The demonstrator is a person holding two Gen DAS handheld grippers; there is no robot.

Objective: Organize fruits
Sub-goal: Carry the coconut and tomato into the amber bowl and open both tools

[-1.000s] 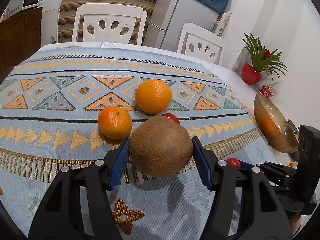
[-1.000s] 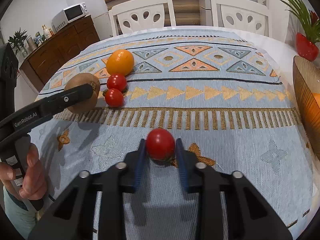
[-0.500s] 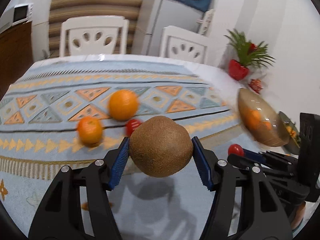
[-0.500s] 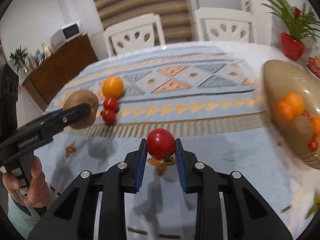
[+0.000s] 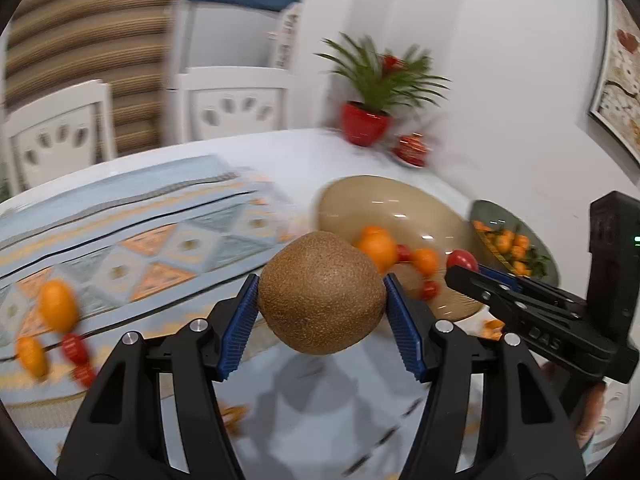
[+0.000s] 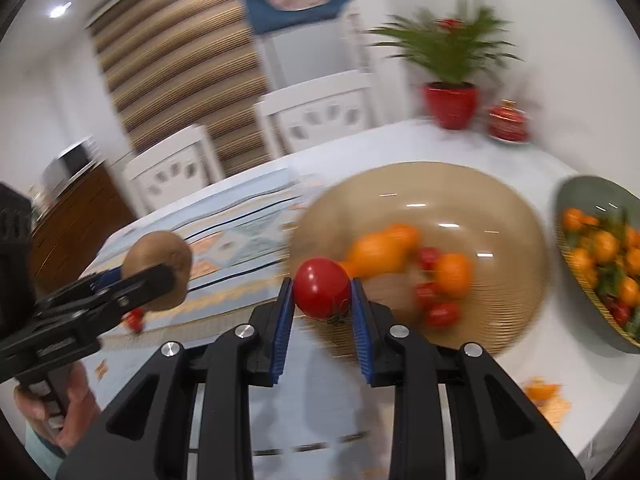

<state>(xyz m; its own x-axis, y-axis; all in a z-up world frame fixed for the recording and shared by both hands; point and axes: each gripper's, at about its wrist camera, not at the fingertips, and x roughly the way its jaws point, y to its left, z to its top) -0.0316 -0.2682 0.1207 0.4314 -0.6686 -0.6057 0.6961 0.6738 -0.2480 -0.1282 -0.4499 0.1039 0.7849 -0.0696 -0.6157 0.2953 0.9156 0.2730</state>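
Observation:
My left gripper (image 5: 320,312) is shut on a brown kiwi (image 5: 320,292), held in the air above the tablecloth, near the tan bowl (image 5: 384,204). My right gripper (image 6: 322,312) is shut on a red tomato (image 6: 322,286), raised just before the near rim of the tan bowl (image 6: 460,188). That bowl holds oranges (image 6: 380,250) and small tomatoes (image 6: 440,314). In the left wrist view the right gripper (image 5: 464,268) with its tomato (image 5: 462,258) reaches in from the right. On the cloth at the left lie two oranges (image 5: 58,304) and red tomatoes (image 5: 74,348), blurred.
A green bowl (image 6: 580,196) full of small oranges and leaves stands right of the tan one. A red potted plant (image 6: 450,100) and a red lidded jar (image 6: 508,124) sit at the table's far side. White chairs (image 6: 320,116) stand behind. A hand (image 6: 68,404) holds the left gripper.
Both grippers have swung right with their fruit, away from the loose fruit on the cloth and toward the tan bowl, which now fills the middle of the right wrist view.

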